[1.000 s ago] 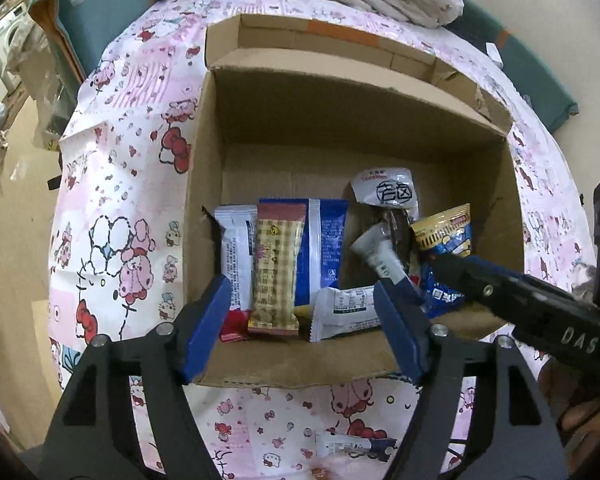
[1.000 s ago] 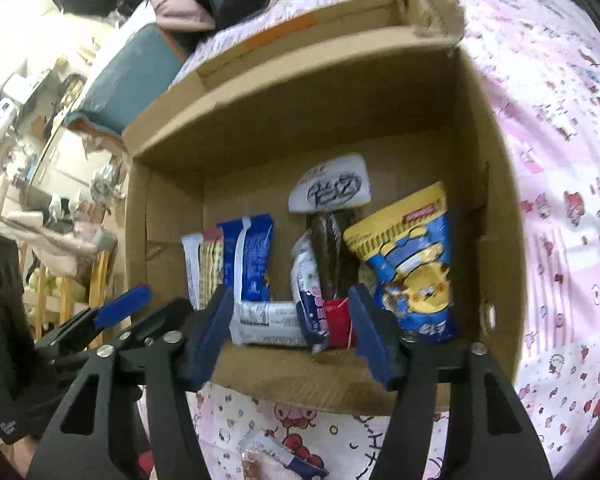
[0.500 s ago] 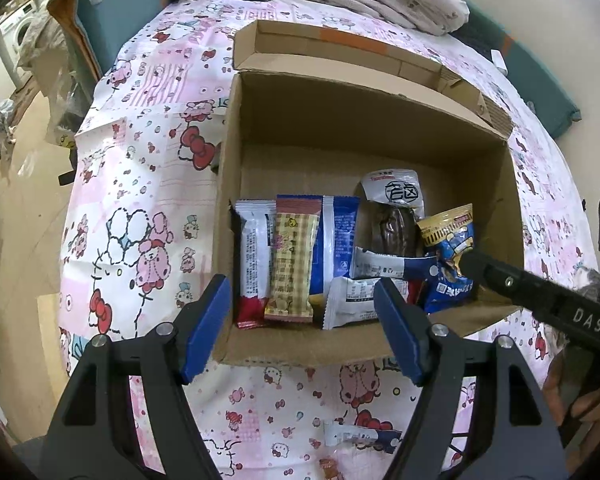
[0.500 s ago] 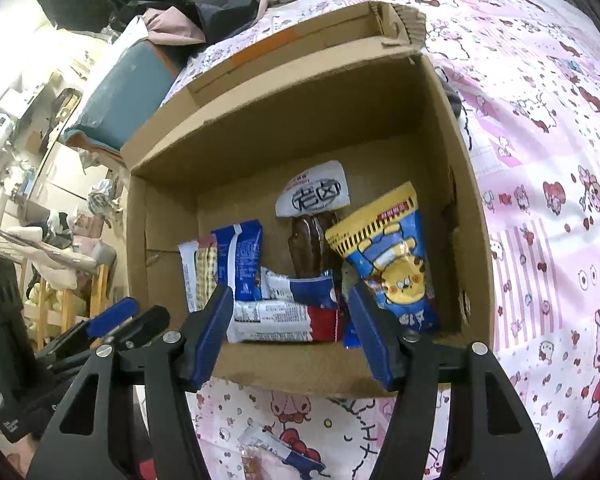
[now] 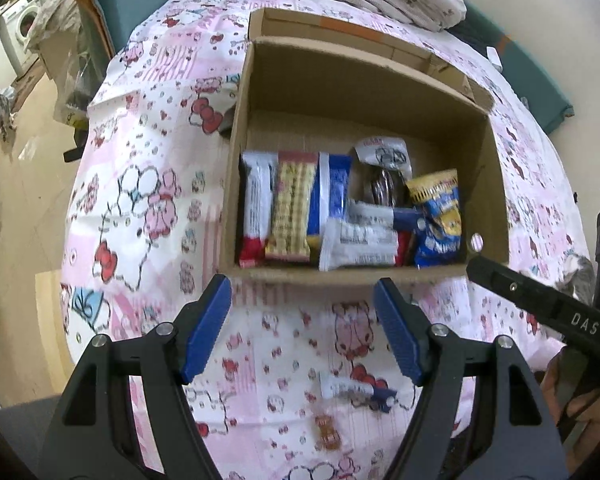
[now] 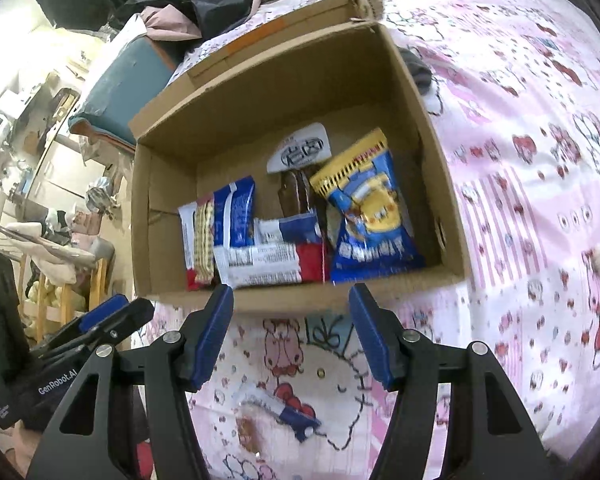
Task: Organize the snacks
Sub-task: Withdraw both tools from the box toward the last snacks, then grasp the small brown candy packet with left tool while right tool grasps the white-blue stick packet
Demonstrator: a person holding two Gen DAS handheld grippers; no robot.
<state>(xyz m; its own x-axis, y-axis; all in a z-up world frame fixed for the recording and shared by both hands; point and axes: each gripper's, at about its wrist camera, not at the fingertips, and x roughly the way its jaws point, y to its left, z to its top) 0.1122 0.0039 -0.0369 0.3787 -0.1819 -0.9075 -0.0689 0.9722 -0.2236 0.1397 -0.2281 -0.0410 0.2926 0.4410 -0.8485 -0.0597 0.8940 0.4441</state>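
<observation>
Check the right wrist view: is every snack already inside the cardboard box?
No, a white-and-blue packet and a small brown snack lie outside the cardboard box.

Pink-and-white cartoon-print cloth covers the table. The cardboard box is plain brown. Inside, a yellow checked bar, a blue-and-white packet and a blue-and-yellow bag. Tool pads are blue.

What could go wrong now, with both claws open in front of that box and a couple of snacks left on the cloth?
The white-and-blue packet and small brown snack lie close together, so the left gripper might catch both or push one away. The cardboard box already holds overlapping packets, so another could land crooked. The right gripper hovers nearby; the two could bump.
</observation>
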